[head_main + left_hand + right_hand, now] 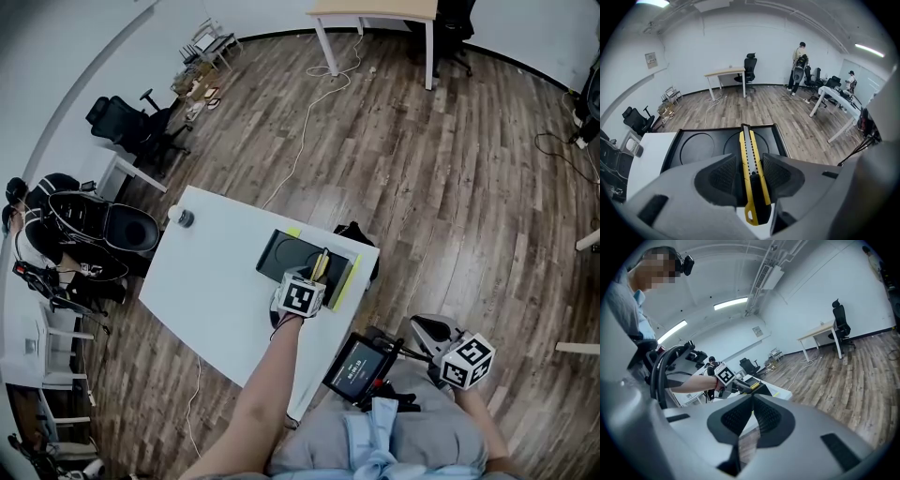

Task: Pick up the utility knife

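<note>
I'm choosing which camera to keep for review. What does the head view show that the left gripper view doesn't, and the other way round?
Only the head view: the right gripper held off the table, the left gripper's marker cube, and the person's forearm. Only the left gripper view: a person standing by the far wall. Both: the utility knife between the left tongs, the black tray and the white table.

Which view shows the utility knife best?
Left gripper view: the knife runs full length between the jaws. Head view shows a short piece past the cube; right gripper view, a distant yellow speck.
</note>
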`<control>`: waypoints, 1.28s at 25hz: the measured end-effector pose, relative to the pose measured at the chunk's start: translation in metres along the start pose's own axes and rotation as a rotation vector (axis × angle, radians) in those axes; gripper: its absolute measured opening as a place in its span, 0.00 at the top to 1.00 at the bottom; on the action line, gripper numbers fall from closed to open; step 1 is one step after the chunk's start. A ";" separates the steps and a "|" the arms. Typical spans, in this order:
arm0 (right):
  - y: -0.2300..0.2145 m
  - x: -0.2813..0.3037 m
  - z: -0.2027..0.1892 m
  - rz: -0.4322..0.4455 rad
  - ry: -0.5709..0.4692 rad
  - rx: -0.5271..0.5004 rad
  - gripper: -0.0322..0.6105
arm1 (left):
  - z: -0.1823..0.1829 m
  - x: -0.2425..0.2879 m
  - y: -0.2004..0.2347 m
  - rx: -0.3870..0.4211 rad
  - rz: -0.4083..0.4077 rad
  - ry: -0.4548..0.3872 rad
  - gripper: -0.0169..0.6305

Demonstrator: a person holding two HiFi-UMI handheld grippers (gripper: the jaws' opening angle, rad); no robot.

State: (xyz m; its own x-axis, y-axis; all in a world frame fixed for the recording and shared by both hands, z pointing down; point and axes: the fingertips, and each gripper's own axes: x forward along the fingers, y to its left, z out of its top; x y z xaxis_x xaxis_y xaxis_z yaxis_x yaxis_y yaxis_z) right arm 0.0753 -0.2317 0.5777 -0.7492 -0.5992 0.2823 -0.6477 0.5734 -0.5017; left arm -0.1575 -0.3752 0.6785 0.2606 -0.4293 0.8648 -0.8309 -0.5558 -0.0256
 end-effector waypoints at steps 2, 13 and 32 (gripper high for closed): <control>-0.001 -0.001 -0.001 -0.002 -0.001 0.000 0.90 | 0.002 0.001 0.001 0.010 0.010 0.003 0.72; -0.002 0.000 -0.005 -0.011 -0.002 0.004 0.90 | 0.006 0.005 0.001 -0.113 -0.032 0.008 0.72; -0.003 -0.007 0.001 -0.007 -0.010 0.002 0.90 | 0.006 0.000 -0.003 -0.095 0.040 -0.068 0.77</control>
State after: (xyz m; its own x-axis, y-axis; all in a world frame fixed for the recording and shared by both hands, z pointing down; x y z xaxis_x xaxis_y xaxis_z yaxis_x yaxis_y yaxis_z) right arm 0.0827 -0.2300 0.5763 -0.7434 -0.6085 0.2778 -0.6525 0.5681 -0.5015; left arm -0.1523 -0.3780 0.6750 0.2567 -0.4991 0.8277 -0.8833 -0.4687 -0.0087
